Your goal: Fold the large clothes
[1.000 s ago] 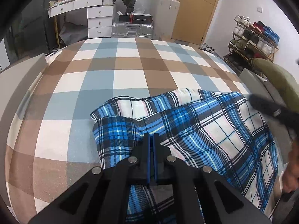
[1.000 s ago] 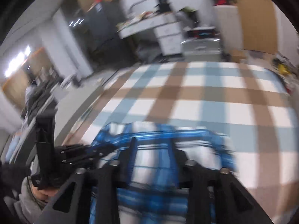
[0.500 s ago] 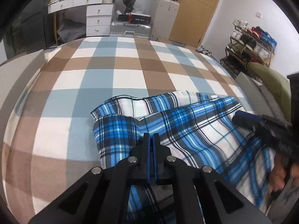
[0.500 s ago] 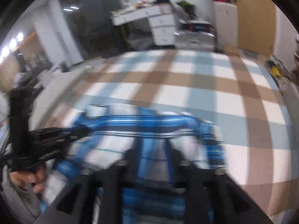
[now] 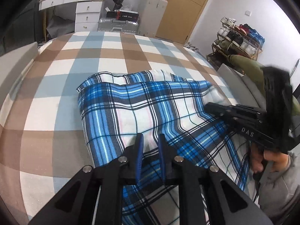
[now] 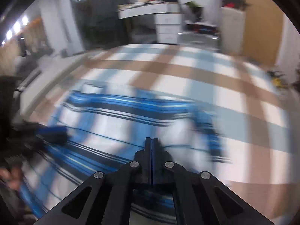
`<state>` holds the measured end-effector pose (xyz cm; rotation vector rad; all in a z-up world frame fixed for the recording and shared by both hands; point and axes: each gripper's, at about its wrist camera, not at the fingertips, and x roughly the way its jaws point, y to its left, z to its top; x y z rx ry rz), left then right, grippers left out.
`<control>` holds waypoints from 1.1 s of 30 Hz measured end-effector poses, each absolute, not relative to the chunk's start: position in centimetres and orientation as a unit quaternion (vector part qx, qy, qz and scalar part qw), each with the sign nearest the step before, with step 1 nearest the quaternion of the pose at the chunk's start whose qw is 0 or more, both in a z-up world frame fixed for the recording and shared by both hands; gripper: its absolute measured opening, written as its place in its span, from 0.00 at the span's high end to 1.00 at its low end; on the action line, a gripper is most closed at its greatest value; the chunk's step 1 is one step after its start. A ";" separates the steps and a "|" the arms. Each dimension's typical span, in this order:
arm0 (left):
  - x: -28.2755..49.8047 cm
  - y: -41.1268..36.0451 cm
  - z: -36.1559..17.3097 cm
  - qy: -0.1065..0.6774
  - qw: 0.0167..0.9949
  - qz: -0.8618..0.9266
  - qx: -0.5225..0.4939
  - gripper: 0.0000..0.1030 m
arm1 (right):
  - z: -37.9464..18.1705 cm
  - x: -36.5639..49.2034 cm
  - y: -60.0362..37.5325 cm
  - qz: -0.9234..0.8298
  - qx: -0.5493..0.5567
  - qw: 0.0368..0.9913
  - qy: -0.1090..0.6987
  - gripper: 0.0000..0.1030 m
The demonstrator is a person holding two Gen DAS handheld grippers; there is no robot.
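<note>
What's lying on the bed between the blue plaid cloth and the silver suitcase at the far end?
Nothing: in the left wrist view, only bare brown, blue and white checked bedcover stretches from the blue plaid cloth to the silver suitcase.

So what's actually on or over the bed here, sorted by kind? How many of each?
Checked bedcover: 1
Blue plaid garment: 1
Tongs: 2, the left tongs and the right tongs
Total: 4
</note>
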<state>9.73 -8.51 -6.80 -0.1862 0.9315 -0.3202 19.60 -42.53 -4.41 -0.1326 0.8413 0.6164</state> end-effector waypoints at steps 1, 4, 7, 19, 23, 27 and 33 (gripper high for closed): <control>9.8 -8.6 -6.8 0.446 0.878 -0.152 -0.086 0.89 | -4.4 19.7 -43.7 0.289 -0.049 0.865 0.406 1.00; 10.0 -8.9 -6.8 0.445 0.880 -0.146 -0.081 0.89 | -3.5 18.6 -43.6 0.276 -0.049 0.870 0.405 0.92; 9.8 -9.0 -6.7 0.444 0.881 -0.142 -0.081 0.89 | -1.8 16.0 -41.4 0.350 -0.037 0.852 0.388 0.80; 9.6 -8.7 -7.1 0.444 0.878 -0.154 -0.090 0.89 | -4.9 15.5 -42.7 0.317 -0.083 0.858 0.395 1.00; 9.4 -8.9 -6.8 0.441 0.880 -0.151 -0.089 0.89 | -5.1 16.3 -45.9 0.310 -0.033 0.857 0.410 1.00; 6.7 -10.7 -4.3 0.420 0.892 -0.159 -0.051 0.89 | -4.7 15.1 -43.7 0.293 -0.086 0.869 0.389 0.87; 4.2 -13.3 -5.7 0.442 0.877 -0.189 0.005 0.84 | -2.5 11.9 -40.8 0.354 -0.055 0.865 0.351 0.67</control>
